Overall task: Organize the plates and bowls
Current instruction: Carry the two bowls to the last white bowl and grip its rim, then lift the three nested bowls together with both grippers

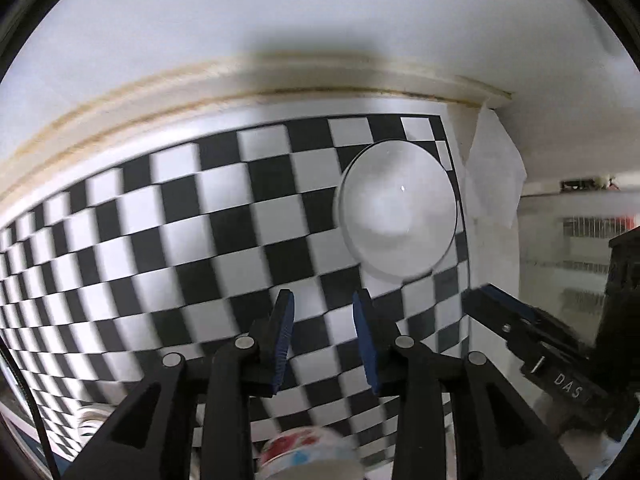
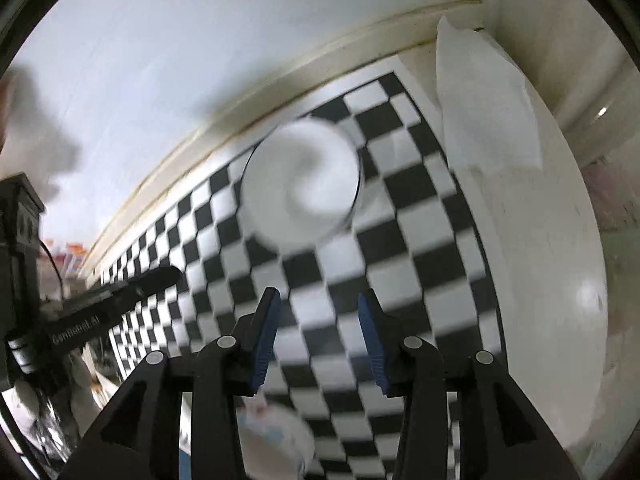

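A white plate [image 1: 396,210] lies on the black-and-white checkered mat [image 1: 180,220] near its far right corner; it also shows, blurred, in the right wrist view [image 2: 302,188]. My left gripper [image 1: 323,328] is open and empty, above the mat, short of the plate. My right gripper [image 2: 318,324] is open and empty above the mat [image 2: 400,248], nearer than the plate. A patterned bowl with red and blue marks [image 1: 308,454] sits low between the left gripper's arms; a blurred bowl [image 2: 276,436] shows under the right gripper.
A white wall and cream ledge [image 1: 280,80] run behind the mat. A white sheet [image 1: 496,168] leans in the right corner. The other gripper's black body shows at right [image 1: 552,360] and at left [image 2: 100,308]. A white counter edge [image 2: 552,240] curves to the right.
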Motion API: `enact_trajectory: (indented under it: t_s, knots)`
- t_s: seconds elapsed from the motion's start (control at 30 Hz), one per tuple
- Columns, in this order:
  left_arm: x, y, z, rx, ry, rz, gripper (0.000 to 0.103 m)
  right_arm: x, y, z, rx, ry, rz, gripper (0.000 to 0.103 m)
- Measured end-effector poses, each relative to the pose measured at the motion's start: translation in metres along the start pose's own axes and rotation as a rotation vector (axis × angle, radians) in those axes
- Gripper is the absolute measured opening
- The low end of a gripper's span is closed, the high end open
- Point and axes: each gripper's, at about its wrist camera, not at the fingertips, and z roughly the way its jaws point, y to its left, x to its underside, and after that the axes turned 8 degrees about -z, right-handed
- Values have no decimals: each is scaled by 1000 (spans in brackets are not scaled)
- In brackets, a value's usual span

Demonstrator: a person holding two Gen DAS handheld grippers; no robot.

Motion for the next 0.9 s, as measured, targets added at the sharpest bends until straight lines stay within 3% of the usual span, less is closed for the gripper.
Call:
enact_trajectory:
  t_s: [0.13,0.33,0.4,0.43,0.47,0.63,0.9]
  knots:
    - [-33,-15,33,-34,39,-7,28,-42,-17,27,-13,8,42,43]
    - [-61,-22,63,-48,76,-17,28,-76,-34,69,28,67,64,39]
    - [-61,-27,67,-62,79,8,16,-78,-39,79,31,82,70,25]
    - [-60,-29,70,-78,78,22,15,-79,-40,84,28,91,73,14]
    - [-62,-30,70,-85,72,29,15,-80,-42,88,26,95,75,11]
    - [-52,-32,68,-93,47,39,15,-79,-38,88,38,86,53,10]
    - [-25,-37,32,-113,-33,94,15,-61,-18,75,31,67,29,9]
